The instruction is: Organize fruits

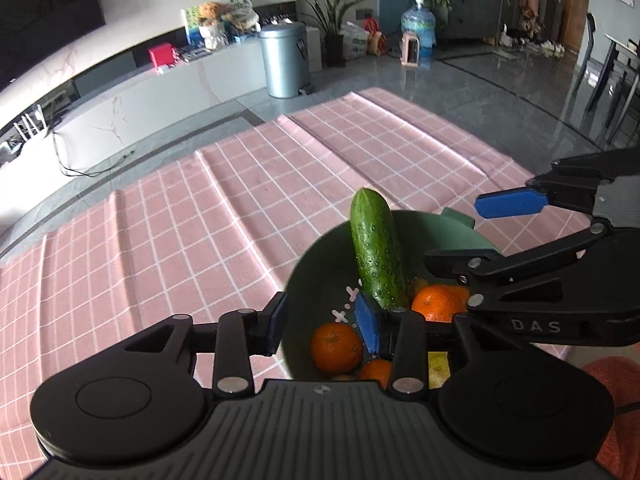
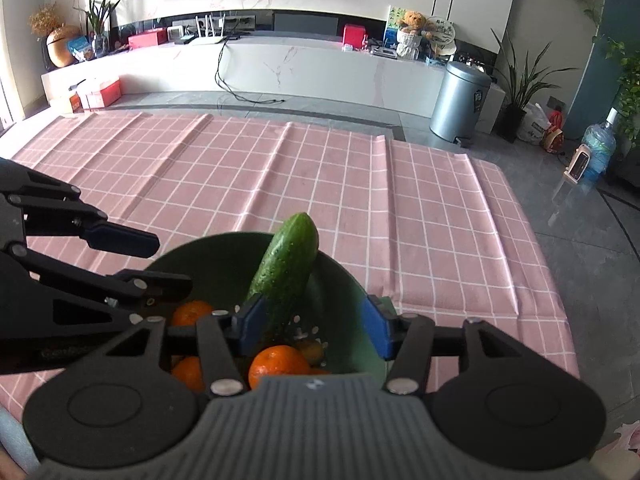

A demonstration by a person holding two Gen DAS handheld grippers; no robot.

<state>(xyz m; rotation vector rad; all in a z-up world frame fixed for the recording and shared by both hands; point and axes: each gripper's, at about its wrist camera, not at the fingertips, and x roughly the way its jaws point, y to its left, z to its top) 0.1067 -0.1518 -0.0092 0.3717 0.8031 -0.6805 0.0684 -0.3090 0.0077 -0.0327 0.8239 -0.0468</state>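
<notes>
1. Clearly, the cucumber (image 2: 286, 270) leans upright in the green bowl (image 2: 344, 280) among oranges (image 2: 276, 364), long axis tilting away.
2. Right gripper (image 2: 314, 324) gapes wide, empty, nearest; left gripper (image 1: 320, 320) also wide.

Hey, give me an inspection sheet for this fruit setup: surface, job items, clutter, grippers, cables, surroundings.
Surface: pink checked tablecloth, creased in ridges.
Job's things: green bowl holds a cucumber leaning on its rim, and several oranges.
Clutter: nothing seen on the cloth.
Grippers: left gripper open, straddling the bowl's rim; right gripper open over the bowl, one pad beside the cucumber.
Cables: black cable hangs down the white cabinet onto the floor.
Surroundings: grey bin, water jug, potted plants, television.
</notes>
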